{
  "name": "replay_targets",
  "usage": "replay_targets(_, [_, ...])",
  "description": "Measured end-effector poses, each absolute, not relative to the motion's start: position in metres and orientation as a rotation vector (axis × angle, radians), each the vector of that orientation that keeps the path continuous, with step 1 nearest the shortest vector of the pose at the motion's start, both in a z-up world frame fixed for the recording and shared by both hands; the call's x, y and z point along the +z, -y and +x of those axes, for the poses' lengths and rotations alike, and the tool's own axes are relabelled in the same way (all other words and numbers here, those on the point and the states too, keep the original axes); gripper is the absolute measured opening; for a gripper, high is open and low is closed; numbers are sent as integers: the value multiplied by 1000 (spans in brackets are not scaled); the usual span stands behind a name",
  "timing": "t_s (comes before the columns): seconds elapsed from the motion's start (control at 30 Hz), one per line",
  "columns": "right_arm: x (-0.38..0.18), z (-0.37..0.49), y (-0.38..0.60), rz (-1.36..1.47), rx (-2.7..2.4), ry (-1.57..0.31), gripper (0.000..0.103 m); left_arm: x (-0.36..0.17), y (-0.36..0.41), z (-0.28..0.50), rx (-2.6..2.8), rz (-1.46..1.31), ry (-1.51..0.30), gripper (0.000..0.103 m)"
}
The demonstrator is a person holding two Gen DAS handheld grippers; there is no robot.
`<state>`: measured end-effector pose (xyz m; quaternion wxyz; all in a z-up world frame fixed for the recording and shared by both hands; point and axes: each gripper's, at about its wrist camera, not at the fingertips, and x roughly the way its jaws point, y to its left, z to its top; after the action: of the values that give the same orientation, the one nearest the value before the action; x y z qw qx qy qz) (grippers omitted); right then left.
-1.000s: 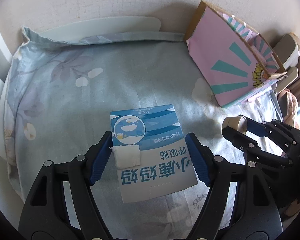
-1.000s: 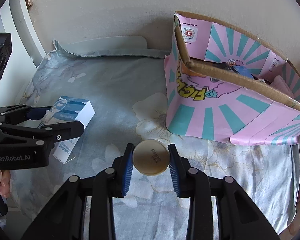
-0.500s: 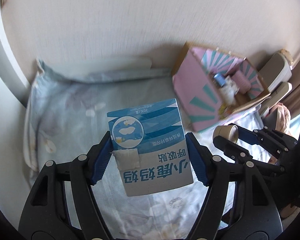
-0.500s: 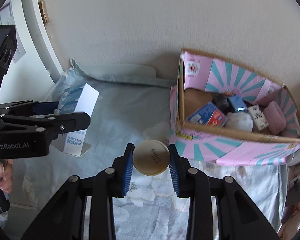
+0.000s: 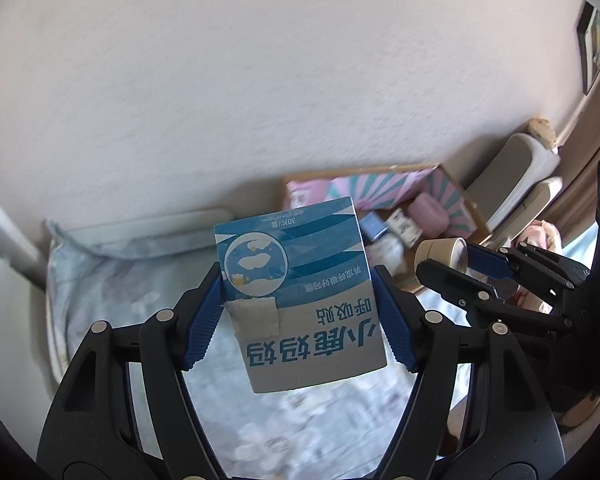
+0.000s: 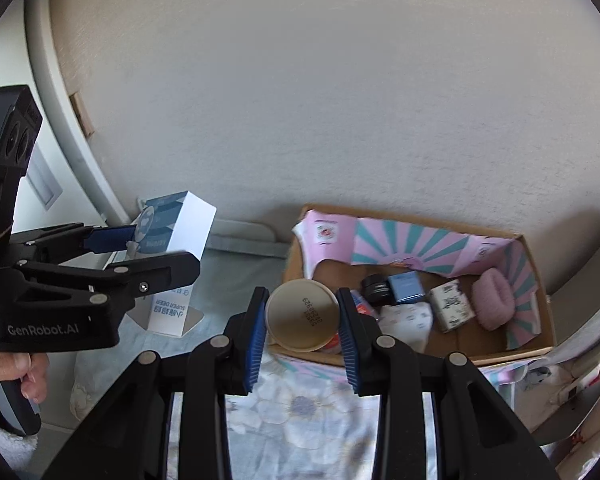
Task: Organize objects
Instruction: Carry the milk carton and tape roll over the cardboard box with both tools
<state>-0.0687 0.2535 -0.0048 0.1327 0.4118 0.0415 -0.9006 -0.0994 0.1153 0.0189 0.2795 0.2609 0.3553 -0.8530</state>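
My left gripper [image 5: 300, 316] is shut on a blue and white carton [image 5: 296, 288] with Chinese print and holds it high above the bed. The carton also shows in the right wrist view [image 6: 176, 236]. My right gripper [image 6: 302, 320] is shut on a small round beige jar [image 6: 302, 316], held in the air just in front of the near edge of the pink and teal cardboard box [image 6: 516, 336]. The jar also shows in the left wrist view [image 5: 444, 252]. The box [image 5: 472, 216] is open at the top.
The box holds several items: a pink roll [image 6: 494, 300], a small blue box [image 6: 406, 286], a dark jar [image 6: 376, 288], a patterned packet [image 6: 452, 310]. A floral blue sheet [image 6: 300, 412] covers the bed. A white wall [image 6: 340, 100] stands behind.
Both grippers have risen with their loads and moved toward the box. The carton has left the sheet, and the box's open top and contents now show.
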Motion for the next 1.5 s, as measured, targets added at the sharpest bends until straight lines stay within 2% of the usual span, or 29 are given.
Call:
replay_targets(0.3, [7, -83, -335, 1241, -2679, -95, 31, 44, -126, -174, -2334, 691, -961, 69])
replay_targets(0.63, [-4, -96, -411, 1297, -2696, -79, 31, 41, -144, -247, -2348, 709, -1013, 69])
replay_targets(1.07, [-9, -115, -428, 1301, -2618, -96, 31, 36, -139, -282, -2279, 750, -1036, 69])
replay_targets(1.5, [-38, -184, -419, 1377, -2504, -98, 31, -17, -92, -304, -2169, 862, -1118, 69])
